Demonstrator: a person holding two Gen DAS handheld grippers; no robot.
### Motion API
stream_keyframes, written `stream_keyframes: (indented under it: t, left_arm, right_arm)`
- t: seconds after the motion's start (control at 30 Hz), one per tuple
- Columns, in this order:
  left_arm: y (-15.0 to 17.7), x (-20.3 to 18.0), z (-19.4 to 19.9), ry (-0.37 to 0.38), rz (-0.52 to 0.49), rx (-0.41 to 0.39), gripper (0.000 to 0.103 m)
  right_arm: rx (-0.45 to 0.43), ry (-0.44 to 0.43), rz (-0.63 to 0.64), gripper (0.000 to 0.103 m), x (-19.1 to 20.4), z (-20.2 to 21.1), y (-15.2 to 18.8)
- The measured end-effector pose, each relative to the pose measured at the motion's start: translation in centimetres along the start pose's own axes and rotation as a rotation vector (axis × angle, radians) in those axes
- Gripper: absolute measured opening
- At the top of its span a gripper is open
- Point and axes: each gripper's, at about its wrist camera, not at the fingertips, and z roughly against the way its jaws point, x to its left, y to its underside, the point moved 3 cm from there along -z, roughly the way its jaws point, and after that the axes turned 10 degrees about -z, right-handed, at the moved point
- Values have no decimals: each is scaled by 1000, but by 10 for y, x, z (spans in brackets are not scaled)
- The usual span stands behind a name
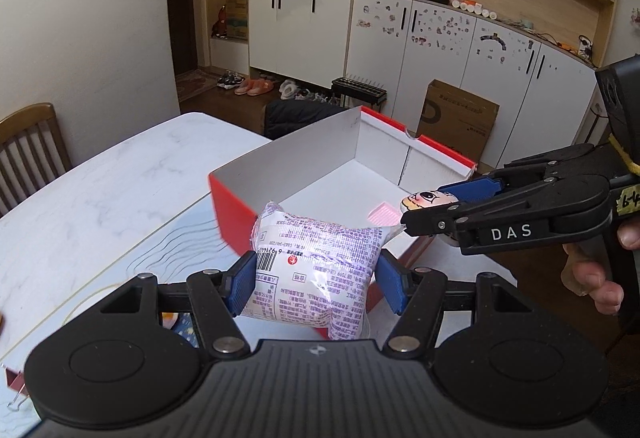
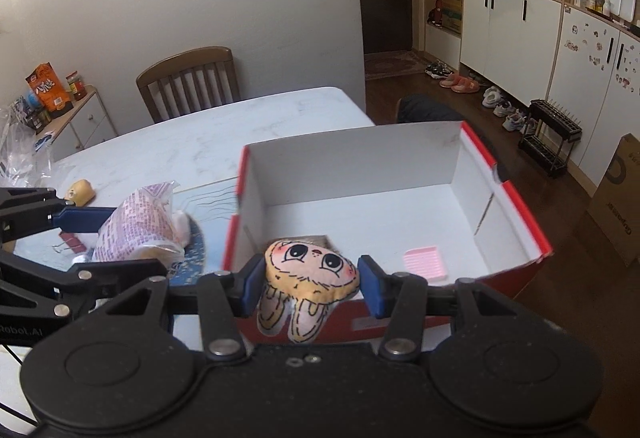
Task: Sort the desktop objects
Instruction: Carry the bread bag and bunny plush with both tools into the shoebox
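My left gripper (image 1: 316, 280) is shut on a clear snack packet with purple print and a barcode (image 1: 316, 266), held above the near wall of a red box with a white inside (image 1: 360, 142). My right gripper (image 2: 308, 290) is shut on a flat cartoon rabbit toy (image 2: 310, 278), its face up and ears hanging down, at the box's near rim (image 2: 524, 206). In the left wrist view the right gripper (image 1: 428, 206) comes in from the right with the toy (image 1: 426, 198) over the box. In the right wrist view the left gripper (image 2: 120, 238) holds the packet (image 2: 140, 226) left of the box.
A small yellow toy (image 2: 82, 191) and a red binder clip (image 2: 72, 240) lie on the white marble table (image 2: 180, 142). Another binder clip (image 1: 14, 384) sits at the table's near left. A pink patch (image 2: 425, 260) lies on the box floor. A wooden chair (image 2: 190, 82) stands behind the table.
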Motion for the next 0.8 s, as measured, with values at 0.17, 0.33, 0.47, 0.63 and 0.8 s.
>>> stream_keyframes:
  t: [0.17,0.33,0.47,0.63,0.8]
  left_arm:
    - [-17,-6,-21,0,-15,4,62]
    - [-36,-10,-43,0,-41,10,62]
    - [-48,-11,-62,2,-61,26,62]
    - [-64,-8,-88,-5,-90,57,62]
    - [-76,-8,-115,-14,-135,85,63]
  right_arm:
    - [-6,15,20,49,-19,-6,-10]
    - [-8,34,31,49,-39,-15,-23]
    - [5,47,40,49,-53,-26,-31]
    - [25,56,51,49,-64,-41,-37]
    - [48,71,69,49,-72,-59,-40]
